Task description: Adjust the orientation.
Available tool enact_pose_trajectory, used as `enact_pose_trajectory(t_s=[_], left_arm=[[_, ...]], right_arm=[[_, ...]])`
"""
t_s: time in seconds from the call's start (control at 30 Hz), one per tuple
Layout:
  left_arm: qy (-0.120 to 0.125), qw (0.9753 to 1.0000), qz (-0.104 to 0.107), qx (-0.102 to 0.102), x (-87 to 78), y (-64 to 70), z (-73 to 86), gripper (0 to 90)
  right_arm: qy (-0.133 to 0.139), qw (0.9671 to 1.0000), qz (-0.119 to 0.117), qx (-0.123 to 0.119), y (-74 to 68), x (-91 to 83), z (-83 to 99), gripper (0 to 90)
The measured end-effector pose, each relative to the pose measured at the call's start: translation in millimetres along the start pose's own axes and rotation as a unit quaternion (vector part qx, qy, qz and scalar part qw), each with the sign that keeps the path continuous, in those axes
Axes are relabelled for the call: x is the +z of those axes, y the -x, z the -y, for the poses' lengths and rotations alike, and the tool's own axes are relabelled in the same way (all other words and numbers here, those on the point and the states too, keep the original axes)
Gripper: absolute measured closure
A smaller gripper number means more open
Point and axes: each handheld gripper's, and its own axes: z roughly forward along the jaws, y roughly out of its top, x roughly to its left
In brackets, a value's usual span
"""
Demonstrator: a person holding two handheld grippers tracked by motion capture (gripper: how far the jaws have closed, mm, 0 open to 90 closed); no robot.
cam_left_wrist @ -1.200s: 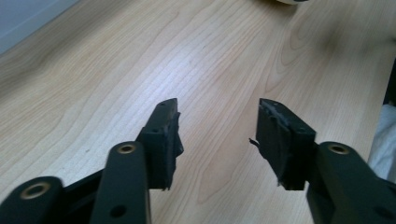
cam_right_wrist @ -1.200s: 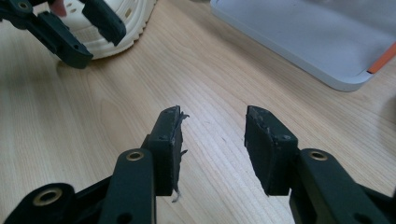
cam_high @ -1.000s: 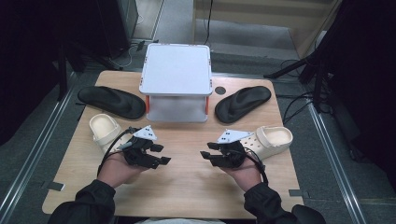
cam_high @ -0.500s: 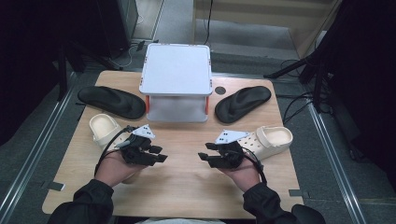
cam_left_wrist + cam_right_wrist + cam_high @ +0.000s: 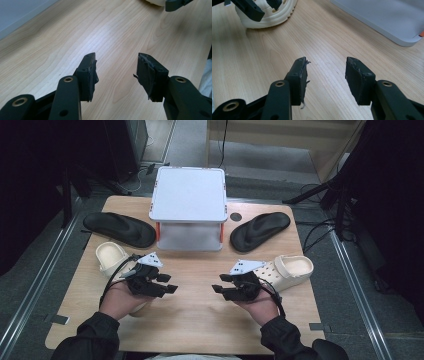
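My left gripper is held low over the wooden table, left of centre, and its jaws are open with nothing between them. Facing it from the right, my right gripper is also open and empty. A cream clog lies just behind the left hand. A second cream clog lies beside the right hand. In the right gripper view the left clog sits at the top left, partly behind the other gripper's jaws.
A white two-level stand with orange posts is at the back centre, and its edge appears as the white stand. One black sandal lies to its left and another black sandal to its right. Bare wood lies between the grippers.
Both hands have barely shifted. The jaws of both grippers stay open.
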Motion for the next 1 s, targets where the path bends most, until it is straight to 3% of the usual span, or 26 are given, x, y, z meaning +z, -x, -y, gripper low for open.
enact_pose_trajectory(t_s=[0.2, 0.5, 0.6, 0.73, 0.87, 0.9, 1.0], left_arm=[[0.005, 0.9999, -0.007, -0.007, -7.9, -5.2, 2.3, 49.0], [0.015, 0.9989, -0.032, -0.031, -34.2, -14.4, 8.4, 48.6], [0.022, 0.9982, -0.040, -0.040, -46.5, -19.8, 11.8, 48.4], [0.024, 0.9974, -0.043, -0.051, -57.6, -26.0, 16.6, 48.5], [0.030, 0.9967, -0.049, -0.058, -66.3, -30.3, 19.3, 48.5], [0.030, 0.9957, -0.067, -0.057, -71.7, -32.2, 20.6, 48.4], [0.029, 0.9942, -0.086, -0.059, -80.4, -38.1, 23.7, 48.5]], right_arm=[[-0.004, 1.0000, -0.003, -0.003, -0.2, 0.5, -0.9, 52.5], [-0.007, 0.9998, -0.014, -0.010, 4.3, 4.3, -6.2, 52.2], [-0.010, 0.9994, -0.016, -0.030, 9.7, 2.0, -11.0, 51.9], [-0.006, 0.9998, -0.021, -0.004, 18.4, 0.7, -11.6, 52.3], [-0.006, 0.9997, -0.024, -0.005, 18.3, 3.4, -12.0, 52.3], [-0.012, 0.9996, -0.023, -0.009, 15.0, 6.2, -12.3, 52.2], [-0.018, 0.9994, -0.021, -0.019, 11.5, 8.7, -12.6, 52.1]])
